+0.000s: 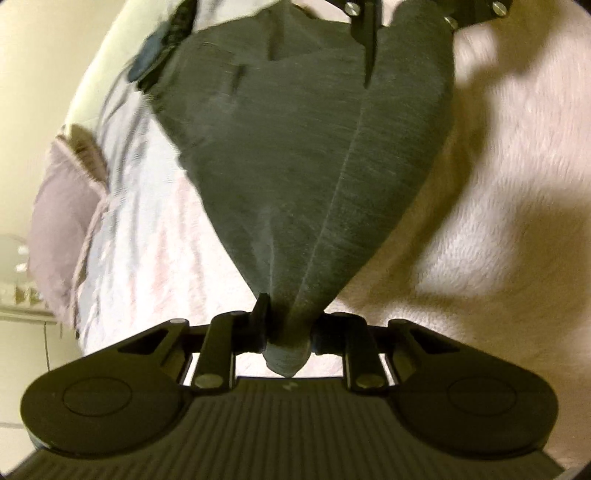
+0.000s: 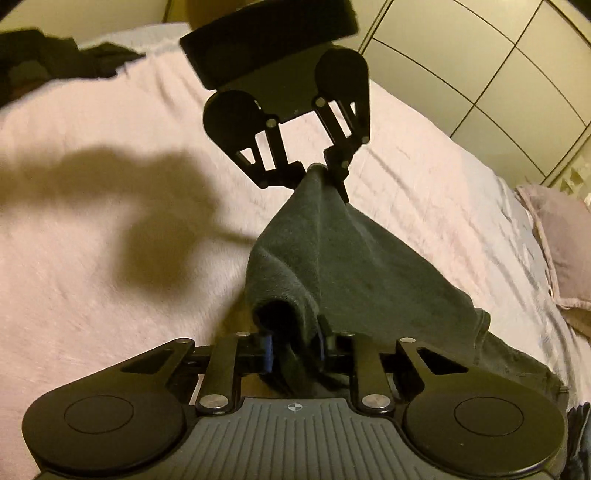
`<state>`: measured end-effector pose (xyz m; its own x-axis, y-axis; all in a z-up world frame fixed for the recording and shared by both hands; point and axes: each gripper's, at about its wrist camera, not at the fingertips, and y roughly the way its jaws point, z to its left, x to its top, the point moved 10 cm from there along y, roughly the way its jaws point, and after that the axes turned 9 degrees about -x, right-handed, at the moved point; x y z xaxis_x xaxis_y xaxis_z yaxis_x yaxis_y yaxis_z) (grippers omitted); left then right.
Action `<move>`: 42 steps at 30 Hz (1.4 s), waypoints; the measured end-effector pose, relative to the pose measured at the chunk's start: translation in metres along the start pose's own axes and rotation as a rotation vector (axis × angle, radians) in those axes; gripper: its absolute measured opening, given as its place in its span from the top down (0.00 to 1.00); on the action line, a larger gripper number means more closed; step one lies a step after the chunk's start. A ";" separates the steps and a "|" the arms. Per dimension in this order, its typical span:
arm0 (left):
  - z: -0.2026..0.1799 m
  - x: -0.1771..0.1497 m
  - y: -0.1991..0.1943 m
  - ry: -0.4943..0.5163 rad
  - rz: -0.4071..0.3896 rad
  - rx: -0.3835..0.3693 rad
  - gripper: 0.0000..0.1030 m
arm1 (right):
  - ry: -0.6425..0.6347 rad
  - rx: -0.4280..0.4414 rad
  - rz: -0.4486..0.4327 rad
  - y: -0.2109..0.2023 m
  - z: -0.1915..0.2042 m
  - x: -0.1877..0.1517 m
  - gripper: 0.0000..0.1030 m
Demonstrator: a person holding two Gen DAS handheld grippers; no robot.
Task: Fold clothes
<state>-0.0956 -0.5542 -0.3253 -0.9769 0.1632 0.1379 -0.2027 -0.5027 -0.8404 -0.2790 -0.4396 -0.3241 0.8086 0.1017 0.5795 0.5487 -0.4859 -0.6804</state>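
A dark grey garment (image 1: 303,155) hangs stretched in the air between my two grippers, above a bed with a pale pink blanket (image 1: 498,229). My left gripper (image 1: 290,328) is shut on one bunched corner of it. The right gripper (image 1: 373,33) shows at the top of the left wrist view, clamped on the far edge. In the right wrist view my right gripper (image 2: 295,350) is shut on a thick fold of the garment (image 2: 332,258), and the left gripper (image 2: 317,170) pinches its far corner. The cloth's lower part drapes toward the bed at right.
A pink pillow (image 2: 561,243) lies at the bed's right side, and also at the left in the left wrist view (image 1: 66,221). A dark pile of clothes (image 2: 55,55) sits at the far left of the bed. Wardrobe panels (image 2: 498,74) stand behind.
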 end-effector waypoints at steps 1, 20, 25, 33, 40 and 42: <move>0.001 0.001 -0.008 -0.017 0.002 0.004 0.84 | 0.007 0.005 -0.004 -0.007 -0.002 0.004 0.80; 0.088 0.047 -0.122 -0.281 0.053 -0.196 0.80 | 0.464 0.293 -0.139 -0.093 -0.104 0.037 0.80; 0.201 0.100 -0.115 -0.372 -0.037 -0.075 0.64 | 0.760 0.263 -0.196 -0.096 -0.227 0.001 0.80; 0.301 0.156 -0.020 -0.610 -0.075 -0.053 0.54 | 1.388 0.279 -0.006 0.008 -0.353 -0.174 0.73; 0.281 0.179 0.082 -0.806 -0.010 -0.257 0.54 | 1.778 0.370 0.106 0.073 -0.416 -0.285 0.60; 0.278 0.181 0.107 -0.840 -0.001 -0.295 0.54 | 1.807 0.376 0.095 0.069 -0.422 -0.293 0.60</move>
<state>-0.3127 -0.8144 -0.2444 -0.7275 -0.5711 0.3803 -0.2915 -0.2445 -0.9248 -0.5674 -0.8691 -0.3516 -0.2096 -0.9743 0.0822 0.7379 -0.2128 -0.6405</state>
